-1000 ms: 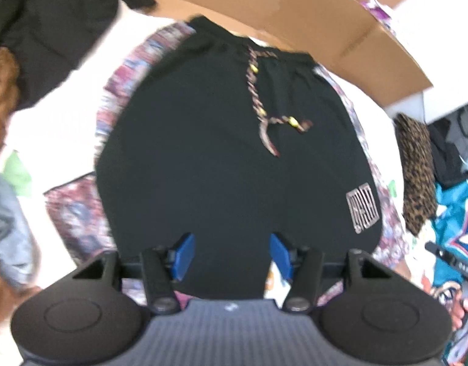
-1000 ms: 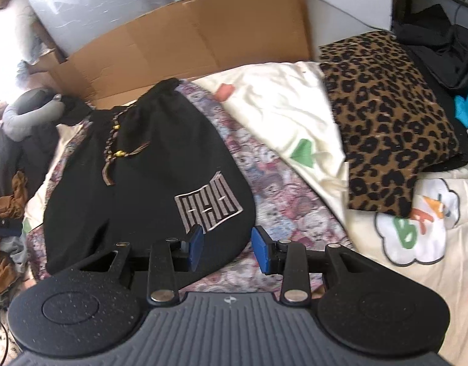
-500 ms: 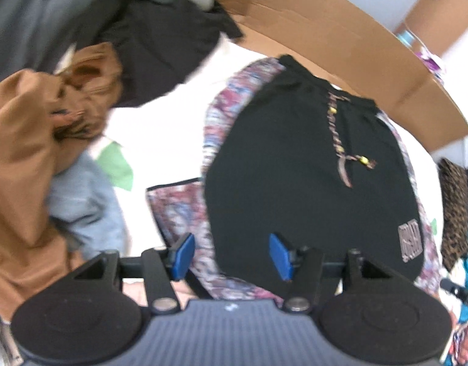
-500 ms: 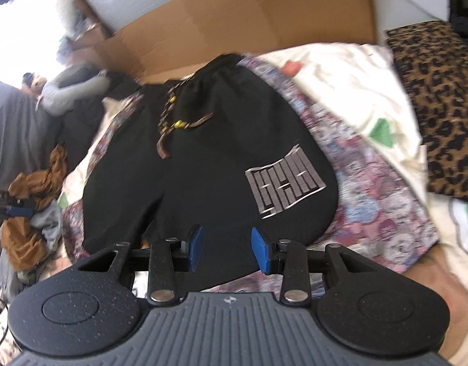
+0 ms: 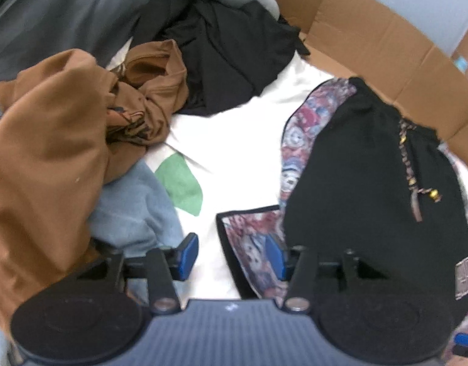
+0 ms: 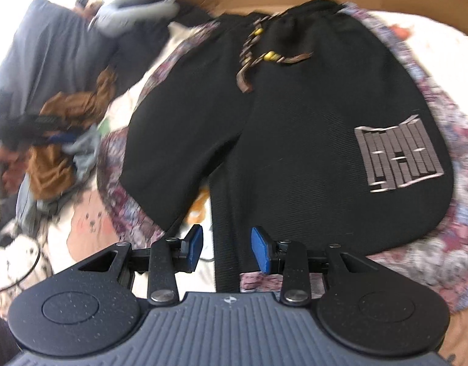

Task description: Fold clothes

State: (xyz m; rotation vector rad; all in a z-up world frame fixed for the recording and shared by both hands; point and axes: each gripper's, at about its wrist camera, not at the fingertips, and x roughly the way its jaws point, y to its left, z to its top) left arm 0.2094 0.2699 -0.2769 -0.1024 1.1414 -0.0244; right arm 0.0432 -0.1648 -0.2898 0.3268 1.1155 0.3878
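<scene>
Black shorts (image 6: pixel 295 128) lie spread flat, unfolded, atop patterned garment (image 5: pixel 298 140). Crumpled brown garment (image 5: pixel 50 158) left of shorts, unfolded. Left tongs (image 5: pixel 230 256), right tongs (image 6: pixel 227 248): agape, empty.

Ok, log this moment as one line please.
phase: pre-grasp | left gripper: open, empty | right gripper: open, empty, at hem | black shorts: flat on patterned garment | fold: not started

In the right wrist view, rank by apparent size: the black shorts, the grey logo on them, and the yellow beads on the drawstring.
Largest to smallest, as they look in the right wrist view:
1. black shorts, filling most of the frame
2. grey logo, a patch on one leg
3. yellow beads, tiny and motion-blurred
</scene>
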